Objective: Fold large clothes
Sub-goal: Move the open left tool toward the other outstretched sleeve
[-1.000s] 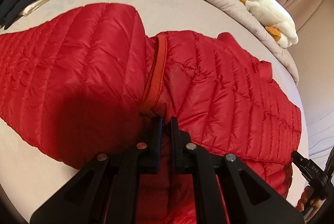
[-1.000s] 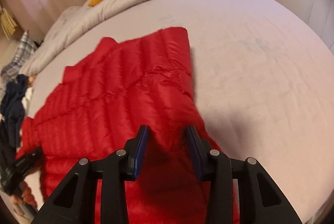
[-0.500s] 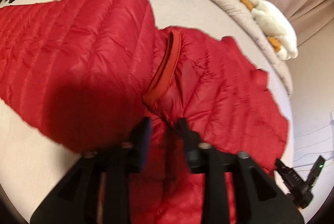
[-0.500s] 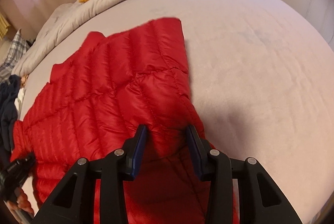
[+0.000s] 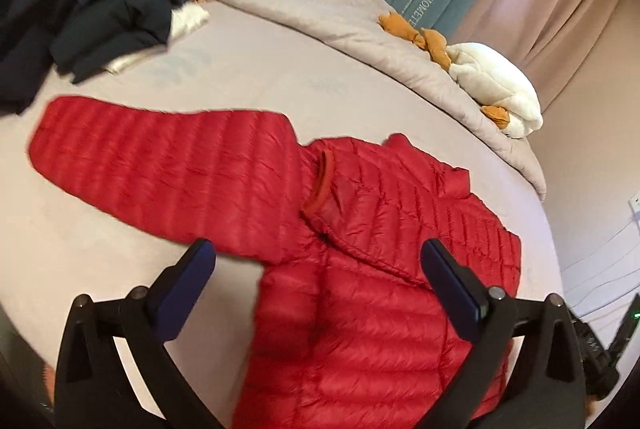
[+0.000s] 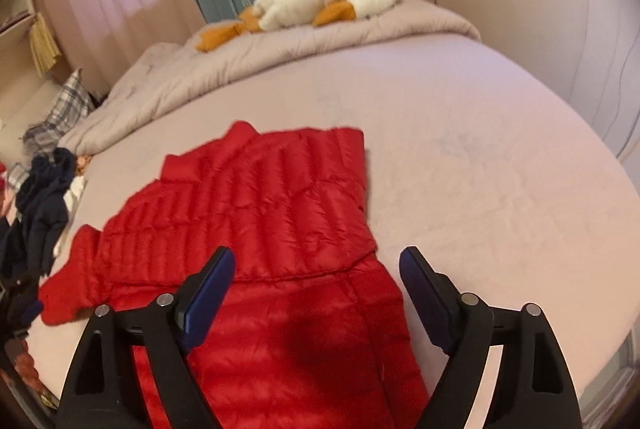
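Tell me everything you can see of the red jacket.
The red jacket is a puffy quilted one with a shiny shell, stitched in narrow bands. It lies flat on the bed, collar toward the folded blanket. One sleeve stretches out flat to the side; the other seems folded across the body, its banded cuff near the chest. Both the left tongs and the right tongs hover open above it, gripping nothing.

Lying flat on the bed (image 5: 248,69): jacket (image 5: 360,229) in front, clothes pile (image 5: 100,13) far left, plush toy (image 5: 496,89) behind on the duvet (image 5: 320,13)
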Demonstrator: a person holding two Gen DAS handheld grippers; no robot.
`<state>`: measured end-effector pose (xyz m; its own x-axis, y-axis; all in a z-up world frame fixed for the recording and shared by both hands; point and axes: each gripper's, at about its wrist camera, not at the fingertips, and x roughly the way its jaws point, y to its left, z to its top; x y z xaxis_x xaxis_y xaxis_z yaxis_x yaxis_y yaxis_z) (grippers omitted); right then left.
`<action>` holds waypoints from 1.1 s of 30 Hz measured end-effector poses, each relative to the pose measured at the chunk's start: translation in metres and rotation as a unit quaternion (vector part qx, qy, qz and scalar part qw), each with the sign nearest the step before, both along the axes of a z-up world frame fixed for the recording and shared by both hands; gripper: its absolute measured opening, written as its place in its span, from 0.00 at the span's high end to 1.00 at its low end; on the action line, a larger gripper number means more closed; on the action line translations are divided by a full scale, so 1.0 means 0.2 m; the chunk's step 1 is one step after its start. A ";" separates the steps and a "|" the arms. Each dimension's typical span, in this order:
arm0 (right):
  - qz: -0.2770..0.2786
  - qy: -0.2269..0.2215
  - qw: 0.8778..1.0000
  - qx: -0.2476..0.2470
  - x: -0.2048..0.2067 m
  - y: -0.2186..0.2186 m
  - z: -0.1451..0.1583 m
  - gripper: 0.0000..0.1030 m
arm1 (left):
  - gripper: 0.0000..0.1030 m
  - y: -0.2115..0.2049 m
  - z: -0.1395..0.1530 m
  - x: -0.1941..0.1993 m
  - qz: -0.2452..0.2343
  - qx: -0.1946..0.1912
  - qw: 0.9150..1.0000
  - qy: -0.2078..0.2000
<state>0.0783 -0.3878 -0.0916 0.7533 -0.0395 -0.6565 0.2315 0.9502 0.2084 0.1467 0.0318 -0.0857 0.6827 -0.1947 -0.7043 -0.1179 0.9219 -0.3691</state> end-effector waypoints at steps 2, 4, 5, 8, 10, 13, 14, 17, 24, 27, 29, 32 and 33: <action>0.005 -0.012 1.000 -0.008 -0.02 0.04 0.03 0.14 | 0.00 0.01 0.03 -0.03 0.004 0.012 1.000 -0.006; 0.012 -0.029 0.999 -0.015 -0.05 0.08 0.07 0.12 | 0.00 0.03 0.05 -0.07 0.006 0.016 1.000 -0.009; 0.015 -0.034 0.999 -0.016 -0.06 0.09 0.09 0.10 | 0.00 0.04 0.06 -0.08 0.007 0.016 1.000 -0.009; 0.027 -0.057 0.998 -0.020 -0.09 0.15 0.15 0.08 | 0.00 0.08 0.08 -0.12 0.011 0.012 1.000 -0.013; 0.035 -0.072 0.997 -0.024 -0.12 0.18 0.18 0.03 | 0.00 0.12 0.08 -0.15 0.021 0.011 1.000 -0.015; 0.046 -0.089 0.995 -0.028 -0.14 0.24 0.20 0.02 | 0.00 0.17 0.09 -0.19 0.038 0.008 0.999 -0.016; 0.050 -0.092 0.994 -0.029 -0.15 0.25 0.21 0.02 | 0.00 0.18 0.08 -0.19 0.042 0.006 0.999 -0.016; 0.061 -0.099 0.993 -0.031 -0.17 0.31 0.22 0.02 | 0.00 0.25 0.08 -0.23 0.059 -0.001 0.998 -0.019; 0.099 -0.104 0.989 -0.027 -0.15 0.40 0.17 0.02 | 0.00 0.40 0.05 -0.30 0.102 -0.020 0.994 -0.035; 0.113 -0.087 0.990 -0.024 -0.11 0.44 0.14 0.02 | 0.00 0.46 0.02 -0.32 0.115 -0.031 0.992 -0.032; 0.119 -0.075 0.990 -0.028 -0.09 0.47 0.13 0.02 | 0.00 0.51 0.01 -0.32 0.122 -0.033 0.991 -0.032; 0.127 -0.054 0.990 -0.036 -0.06 0.52 0.12 0.02 | 0.00 0.57 -0.03 -0.31 0.131 -0.033 0.990 -0.027; 0.127 -0.048 0.990 -0.036 -0.05 0.53 0.12 0.02 | 0.00 0.59 -0.04 -0.30 0.132 -0.036 0.990 -0.025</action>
<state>0.0686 -0.2819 -0.0685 0.8042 0.1150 -0.5831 -0.0350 0.9886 0.1467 0.0872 0.1500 -0.0942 0.7506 -0.0533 -0.6586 -0.3316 0.8318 -0.4452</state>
